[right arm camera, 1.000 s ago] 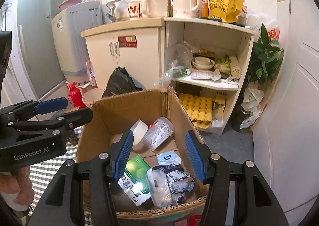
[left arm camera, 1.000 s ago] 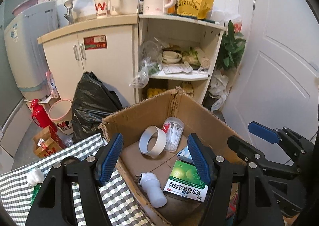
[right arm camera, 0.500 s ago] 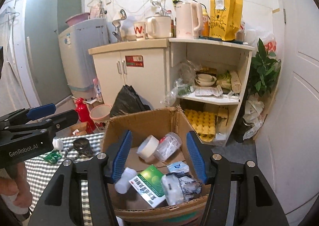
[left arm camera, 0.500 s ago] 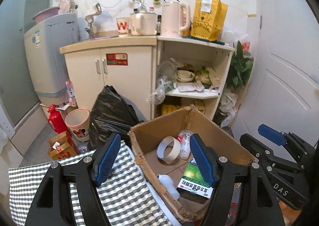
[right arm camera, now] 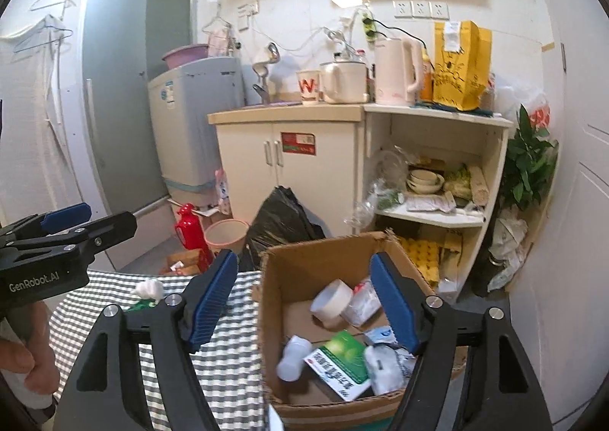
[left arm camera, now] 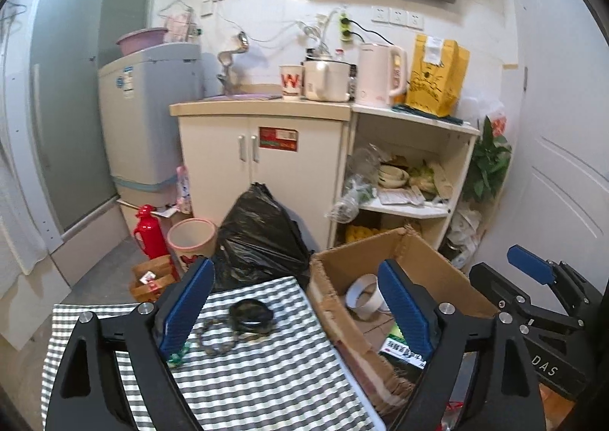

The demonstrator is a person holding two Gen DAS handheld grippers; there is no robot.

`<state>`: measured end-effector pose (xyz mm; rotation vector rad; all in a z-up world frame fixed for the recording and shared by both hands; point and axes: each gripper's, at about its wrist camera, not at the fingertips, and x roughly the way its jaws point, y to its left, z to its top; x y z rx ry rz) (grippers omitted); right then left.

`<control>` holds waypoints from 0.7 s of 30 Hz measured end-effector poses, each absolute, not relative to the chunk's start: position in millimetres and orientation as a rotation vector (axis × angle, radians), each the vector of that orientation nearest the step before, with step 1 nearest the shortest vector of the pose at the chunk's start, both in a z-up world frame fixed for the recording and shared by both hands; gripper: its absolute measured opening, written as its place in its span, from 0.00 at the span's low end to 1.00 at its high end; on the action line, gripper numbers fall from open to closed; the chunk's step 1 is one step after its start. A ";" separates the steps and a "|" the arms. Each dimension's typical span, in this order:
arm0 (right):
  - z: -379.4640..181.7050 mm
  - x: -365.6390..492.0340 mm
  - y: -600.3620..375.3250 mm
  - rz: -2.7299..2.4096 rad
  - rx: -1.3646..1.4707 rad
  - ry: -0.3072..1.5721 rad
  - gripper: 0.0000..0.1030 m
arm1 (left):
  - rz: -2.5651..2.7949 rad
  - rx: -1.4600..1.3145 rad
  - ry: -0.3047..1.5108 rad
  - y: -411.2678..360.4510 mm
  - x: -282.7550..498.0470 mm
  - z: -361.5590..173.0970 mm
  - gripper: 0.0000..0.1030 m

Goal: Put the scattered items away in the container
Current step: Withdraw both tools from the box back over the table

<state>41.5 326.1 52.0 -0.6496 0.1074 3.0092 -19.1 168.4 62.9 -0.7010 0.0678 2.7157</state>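
- Both tools stand spread wide and carry nothing: your left tool hangs over the checked table, your right tool over the cardboard box.
- Left to tidy: the dark ring and bead chain, lying together mid-table, plus a white lump farther off.
- The box sits against the table's edge, so the carry looks short; mind its raised wall.
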 end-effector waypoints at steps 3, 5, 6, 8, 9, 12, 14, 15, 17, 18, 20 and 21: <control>55.4 43.9 314.2 3.029 -0.630 0.105 0.76 | 2.744 -0.686 0.058 152.0 -12.5 67.9 0.93; 58.0 46.1 305.9 3.045 -0.612 0.095 0.79 | 2.770 -0.669 0.049 141.1 -8.4 72.3 0.96; 59.5 47.1 302.6 3.053 -0.603 0.091 0.81 | 2.789 -0.656 0.041 135.0 -5.8 74.4 0.97; 62.7 49.2 294.9 3.073 -0.586 0.084 0.83 | 2.814 -0.646 0.023 125.3 -2.3 77.2 0.98; 64.1 49.9 291.8 3.081 -0.577 0.082 0.84 | 2.822 -0.644 0.013 120.0 -1.0 78.4 0.99; 68.5 52.2 281.0 3.111 -0.552 0.071 0.91 | 2.852 -0.635 -0.016 104.8 3.3 82.3 1.00; 70.5 53.7 272.9 3.123 -0.530 0.057 0.93 | 2.875 -0.623 -0.043 92.7 8.1 84.6 1.00; 71.4 54.2 268.3 3.134 -0.522 0.044 0.94 | 2.888 -0.615 -0.062 86.8 10.5 86.2 1.00; 72.8 53.8 257.4 3.158 -0.511 0.011 0.95 | 2.907 -0.605 -0.082 78.8 14.0 88.3 1.00; 73.2 53.6 252.6 3.170 -0.509 0.002 0.97 | 2.919 -0.600 -0.088 75.1 16.3 89.2 1.00; 74.8 52.8 243.0 3.200 -0.506 -0.009 1.00 | 2.942 -0.599 -0.094 66.0 19.8 90.3 1.00; 75.3 52.9 237.3 3.218 -0.502 -0.014 1.00 | 2.951 -0.600 -0.095 62.4 21.3 90.6 1.00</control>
